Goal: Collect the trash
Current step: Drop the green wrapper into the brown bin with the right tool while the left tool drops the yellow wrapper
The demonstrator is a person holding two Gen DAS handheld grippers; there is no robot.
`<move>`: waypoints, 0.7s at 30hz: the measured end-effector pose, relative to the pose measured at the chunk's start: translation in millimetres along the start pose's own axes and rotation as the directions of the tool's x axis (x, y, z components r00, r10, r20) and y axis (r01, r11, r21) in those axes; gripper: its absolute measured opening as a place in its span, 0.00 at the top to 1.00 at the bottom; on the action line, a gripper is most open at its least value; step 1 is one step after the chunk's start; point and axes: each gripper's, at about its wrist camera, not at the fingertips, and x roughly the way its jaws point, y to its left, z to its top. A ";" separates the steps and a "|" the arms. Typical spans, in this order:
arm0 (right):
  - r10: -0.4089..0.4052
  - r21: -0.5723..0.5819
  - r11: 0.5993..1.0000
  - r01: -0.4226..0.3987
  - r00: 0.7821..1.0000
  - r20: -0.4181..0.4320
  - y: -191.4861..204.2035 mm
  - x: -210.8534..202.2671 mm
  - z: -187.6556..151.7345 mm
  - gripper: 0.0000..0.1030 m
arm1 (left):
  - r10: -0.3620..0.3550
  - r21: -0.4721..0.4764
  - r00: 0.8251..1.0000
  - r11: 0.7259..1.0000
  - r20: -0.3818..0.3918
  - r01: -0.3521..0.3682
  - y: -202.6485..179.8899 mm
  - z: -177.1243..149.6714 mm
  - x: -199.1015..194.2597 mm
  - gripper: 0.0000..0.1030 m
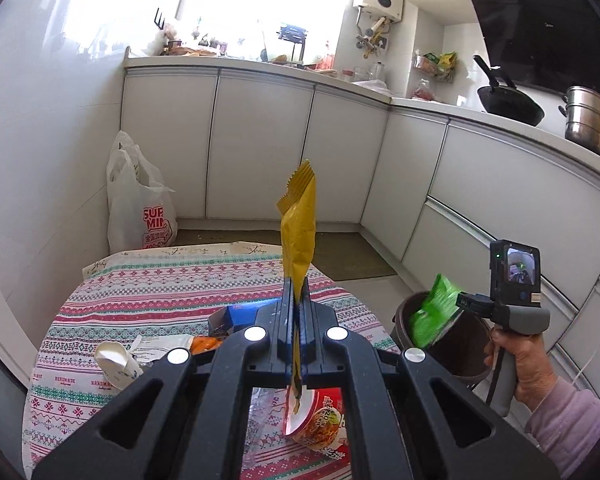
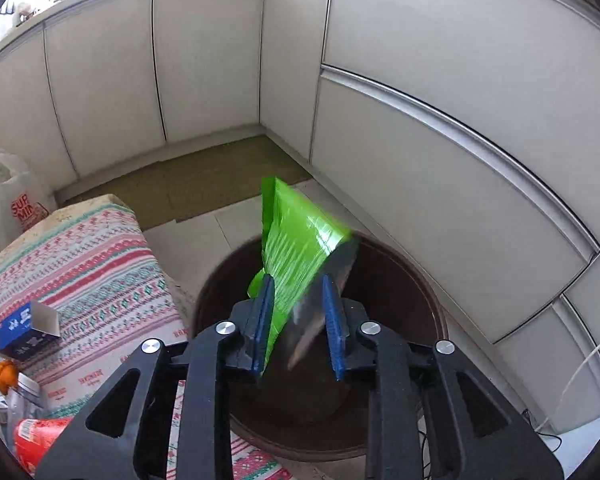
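Note:
My left gripper (image 1: 299, 284) is shut on a tall yellow wrapper (image 1: 299, 224), which stands upright above the table with the patterned cloth (image 1: 160, 288). To the right, a hand holds my right gripper (image 1: 458, 300) over a dark brown bin (image 1: 460, 356) on the floor. In the right wrist view that gripper (image 2: 296, 284) has its jaws apart. A green wrapper (image 2: 296, 240) sits between them, leaning on the left pad (image 2: 265, 320) and clear of the right one. The bin's mouth (image 2: 400, 272) lies directly beneath.
On the table lie a blue box (image 1: 236, 314), an orange peel (image 1: 206, 344), a crumpled white carton (image 1: 114, 360) and a red noodle cup (image 1: 320, 420). A white plastic bag (image 1: 140, 204) stands on the floor. White cabinets (image 2: 420, 140) wrap closely around the bin.

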 end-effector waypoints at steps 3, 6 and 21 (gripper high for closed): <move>0.001 -0.004 1.000 -0.001 1.000 -0.003 -4.1 3.7 0.0 0.33 | -0.027 0.011 0.999 1.000 -0.019 0.027 -12.6 1.2 12.8 0.98; 0.001 0.020 1.000 -0.001 1.000 0.005 -18.5 2.5 1.3 0.16 | -0.075 0.019 0.997 0.997 -0.035 0.076 -32.4 8.1 29.2 0.98; -0.079 0.270 0.960 0.081 0.997 -0.016 -162.6 -9.0 6.5 0.07 | -0.402 -0.058 0.896 0.915 -0.186 0.399 -191.7 41.5 156.6 0.98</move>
